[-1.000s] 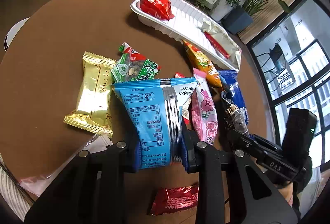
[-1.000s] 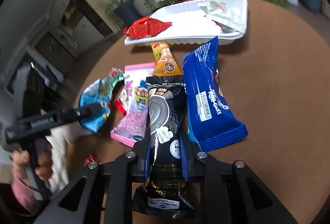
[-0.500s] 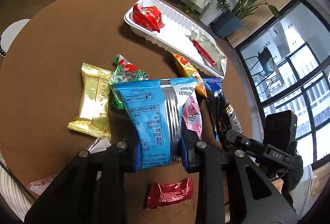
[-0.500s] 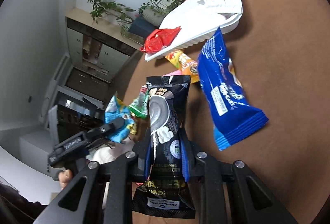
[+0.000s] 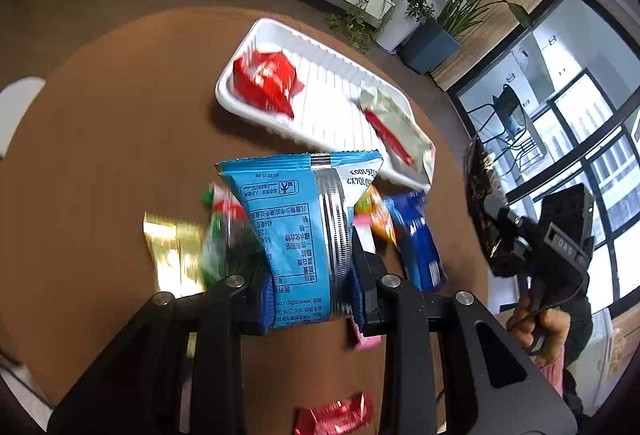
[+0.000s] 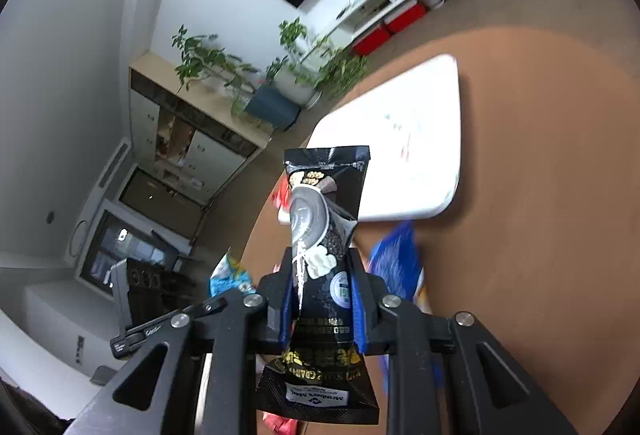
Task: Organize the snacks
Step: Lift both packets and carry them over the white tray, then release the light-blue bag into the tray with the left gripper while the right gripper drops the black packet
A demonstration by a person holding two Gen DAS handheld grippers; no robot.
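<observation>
Round brown counter (image 5: 100, 139), living-room shelves and plants behind: both my grippers carry a snack.

My left gripper (image 5: 310, 291) has its fingers clamped on the light-blue packet (image 5: 296, 231); my right gripper (image 6: 322, 305) grips the black pouch (image 6: 324, 247), both lifted above the counter. At the far edge, the white tray (image 5: 320, 95) already holds a red packet (image 5: 266, 81) and a pale wrapper (image 5: 394, 127). I judge most is left: gold, green, orange, pink and dark-blue packs (image 5: 418, 235) lie mid-counter, a red one (image 5: 334, 417) at the near edge.
</observation>
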